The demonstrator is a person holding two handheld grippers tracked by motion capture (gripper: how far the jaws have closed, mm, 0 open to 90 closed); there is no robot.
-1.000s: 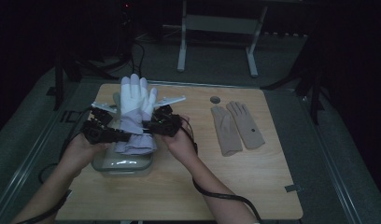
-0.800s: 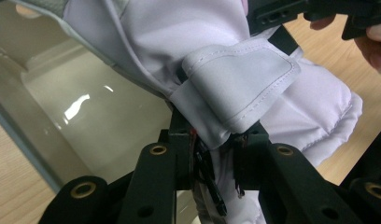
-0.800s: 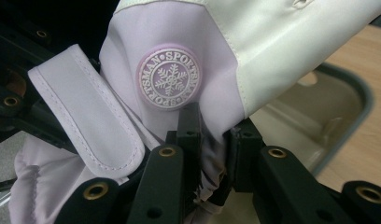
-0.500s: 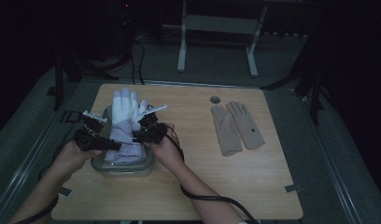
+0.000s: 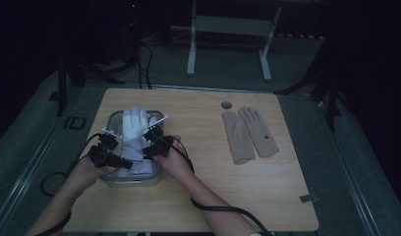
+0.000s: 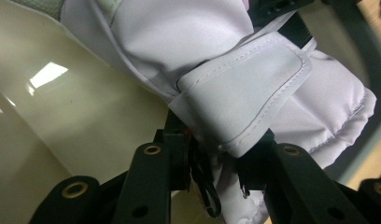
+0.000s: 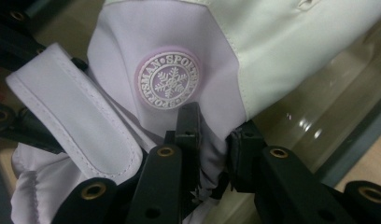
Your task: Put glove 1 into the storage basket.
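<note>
Wooden table (image 5: 198,196): clear bin (image 5: 132,181), beige gloves (image 5: 249,133)

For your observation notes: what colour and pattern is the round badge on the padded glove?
The badge is pale lilac with a white snowflake ringed by white lettering, best seen in the right gripper view.

1. In the high view, the white glove (image 5: 134,140) hides much of the clear container (image 5: 111,118) beneath it; both tools cover the glove's cuff.
2. The left tool (image 6: 216,161) view cuts the glove off at the top and right edges (its fingers lie out of frame).
3. In the right tool (image 7: 212,149) view, the round badge (image 7: 168,80) lettering is too small to read surely.
4. Beyond the counter (image 5: 198,196), the room is too dark to make out.
</note>
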